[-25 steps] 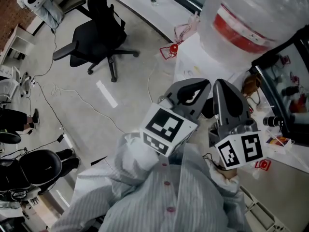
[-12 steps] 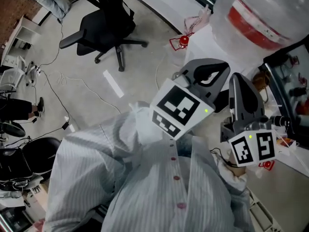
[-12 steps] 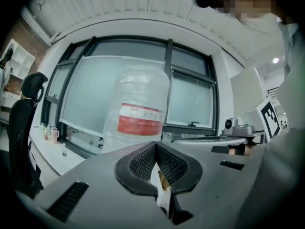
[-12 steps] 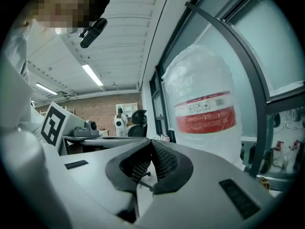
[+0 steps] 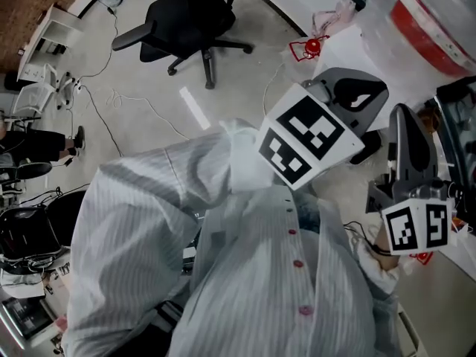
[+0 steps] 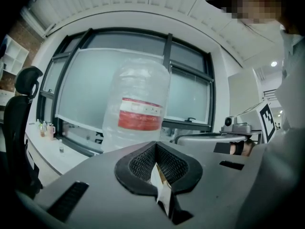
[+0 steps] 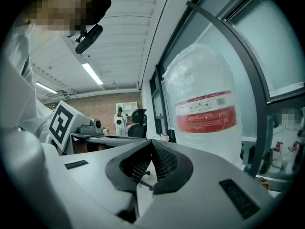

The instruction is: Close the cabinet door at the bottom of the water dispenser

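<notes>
Facing bottle (image 7: 206, 109) (right hand-held gripper (image 7: 152, 145) closed).

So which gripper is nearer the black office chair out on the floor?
Left. In the head view the left gripper is on the side facing the black office chair, though well apart from it. The right gripper is beyond the left one, farther from the chair.
</notes>
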### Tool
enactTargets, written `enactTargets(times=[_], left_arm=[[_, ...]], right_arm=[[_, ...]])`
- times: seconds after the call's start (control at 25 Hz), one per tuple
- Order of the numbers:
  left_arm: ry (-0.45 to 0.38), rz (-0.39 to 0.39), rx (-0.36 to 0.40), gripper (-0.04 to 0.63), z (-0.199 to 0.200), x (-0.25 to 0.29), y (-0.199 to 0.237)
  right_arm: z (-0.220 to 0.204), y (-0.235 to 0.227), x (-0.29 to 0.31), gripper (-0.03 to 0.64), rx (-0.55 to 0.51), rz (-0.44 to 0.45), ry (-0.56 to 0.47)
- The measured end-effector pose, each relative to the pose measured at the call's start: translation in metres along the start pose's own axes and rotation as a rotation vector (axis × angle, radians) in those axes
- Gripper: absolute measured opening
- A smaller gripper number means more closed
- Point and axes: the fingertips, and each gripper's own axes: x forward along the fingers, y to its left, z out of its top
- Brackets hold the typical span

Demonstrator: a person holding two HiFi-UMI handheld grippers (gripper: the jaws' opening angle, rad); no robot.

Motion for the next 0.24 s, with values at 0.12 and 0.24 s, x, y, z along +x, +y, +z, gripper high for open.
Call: enactTargets(times=[0.12,0.24], left_arm=[[0.01,0.006,-0.002,0.009,-0.002,-0.0023,0.0072],[0.014,0.01,0.001,0.009,-0.0039,-0.002,0.0125]], right_arm=[[-0.0022,-0.0012,-0.0001,0.014,0.005,-0.008,0.001],[-0.0054,-0.0039,-0.0013,0.014,0.006,-0.02,0.006]])
